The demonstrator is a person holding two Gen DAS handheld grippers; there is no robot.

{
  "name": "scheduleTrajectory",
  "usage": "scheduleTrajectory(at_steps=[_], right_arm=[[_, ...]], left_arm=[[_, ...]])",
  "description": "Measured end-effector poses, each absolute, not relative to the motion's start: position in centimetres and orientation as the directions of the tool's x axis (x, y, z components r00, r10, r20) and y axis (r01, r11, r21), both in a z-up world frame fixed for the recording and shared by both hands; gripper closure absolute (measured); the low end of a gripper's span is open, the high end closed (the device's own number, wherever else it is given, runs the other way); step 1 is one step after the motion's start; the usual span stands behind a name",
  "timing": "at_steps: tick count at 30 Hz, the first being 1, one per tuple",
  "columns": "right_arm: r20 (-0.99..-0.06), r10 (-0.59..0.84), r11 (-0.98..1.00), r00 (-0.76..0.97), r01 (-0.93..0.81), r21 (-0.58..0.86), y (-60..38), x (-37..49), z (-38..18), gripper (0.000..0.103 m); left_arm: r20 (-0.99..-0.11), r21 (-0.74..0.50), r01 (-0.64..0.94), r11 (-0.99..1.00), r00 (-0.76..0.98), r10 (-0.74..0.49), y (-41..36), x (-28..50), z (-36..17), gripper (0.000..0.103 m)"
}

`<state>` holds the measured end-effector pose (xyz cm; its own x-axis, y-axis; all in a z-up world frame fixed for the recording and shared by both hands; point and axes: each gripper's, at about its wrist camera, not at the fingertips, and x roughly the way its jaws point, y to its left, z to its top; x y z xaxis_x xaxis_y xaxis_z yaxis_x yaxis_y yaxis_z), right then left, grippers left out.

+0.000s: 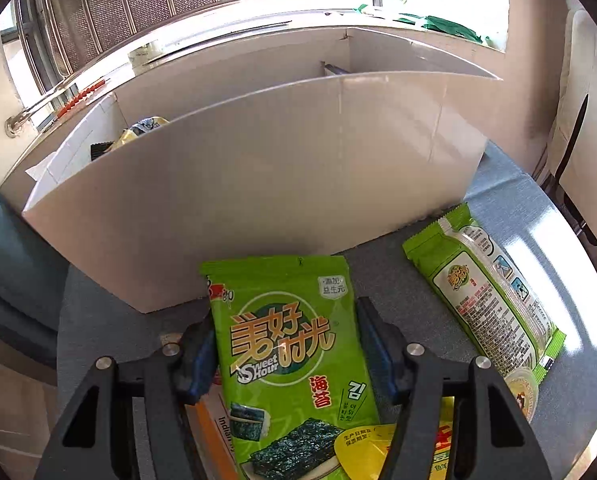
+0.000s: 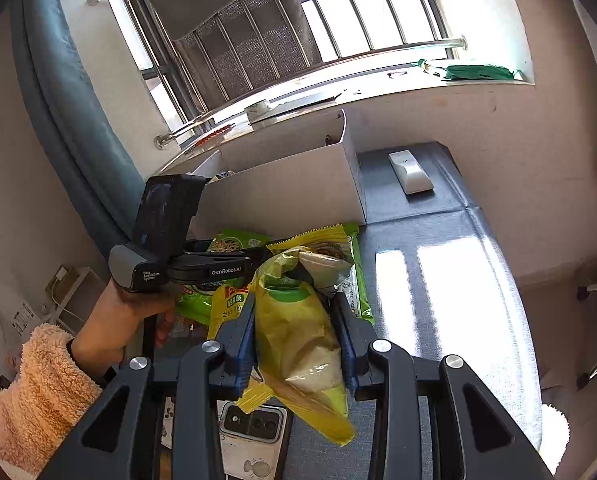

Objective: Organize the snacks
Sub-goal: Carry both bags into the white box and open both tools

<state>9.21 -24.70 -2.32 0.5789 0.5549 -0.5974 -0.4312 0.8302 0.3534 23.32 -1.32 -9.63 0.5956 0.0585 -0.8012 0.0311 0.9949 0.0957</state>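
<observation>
The left gripper [image 1: 284,344] was clamped on a green seaweed packet [image 1: 290,356], held upright just before the white cardboard box [image 1: 258,184]; the right gripper [image 2: 298,332] gripped a crumpled yellow-green snack bag [image 2: 298,320] above the grey table [image 2: 438,280]. I judged the step to be carrying both snacks to the box; next, each would need lifting over the near wall and releasing inside. Only the left view showed a second seaweed packet [image 1: 486,292] lying face-down to the right and a snack already in the box; only the right view showed the person's left hand [image 2: 118,320], a white remote [image 2: 410,172] and a phone [image 2: 250,440].
</observation>
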Motion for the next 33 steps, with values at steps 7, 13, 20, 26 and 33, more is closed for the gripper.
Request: scheduleTrajectory(at_steps=[7,13,20,26,33], right_arm=[[-0.585,0.566,0.822,0.581,-0.448,0.351,-23.6,9.6,-1.8,0.065],[-0.568,0.581,0.809,0.583,-0.492,0.322,-21.1,12.1,-0.1,0.065],[-0.549,0.565,0.817,0.615,-0.507,0.274,-16.5,20.7,4.0,0.065],[-0.600,0.520,0.844,0.608,-0.474,0.250,-12.9,30.3,4.9,0.065],[-0.677,0.466,0.877,0.570,-0.400,0.266,-11.8,36.1,2.8,0.000]], left_arm=[[-0.700,0.054,-0.006,0.999,0.713,0.042,2.0,19.0,-3.9,0.036],[-0.604,-0.116,0.010,0.993,0.793,-0.079,5.8,16.6,1.3,0.036],[-0.525,-0.260,0.056,0.964,0.830,-0.189,7.9,22.5,5.4,0.036],[-0.560,-0.244,0.058,0.968,0.806,-0.190,8.4,31.0,5.7,0.036],[-0.617,-0.264,-0.016,0.964,0.771,-0.157,10.2,35.5,4.1,0.000]])
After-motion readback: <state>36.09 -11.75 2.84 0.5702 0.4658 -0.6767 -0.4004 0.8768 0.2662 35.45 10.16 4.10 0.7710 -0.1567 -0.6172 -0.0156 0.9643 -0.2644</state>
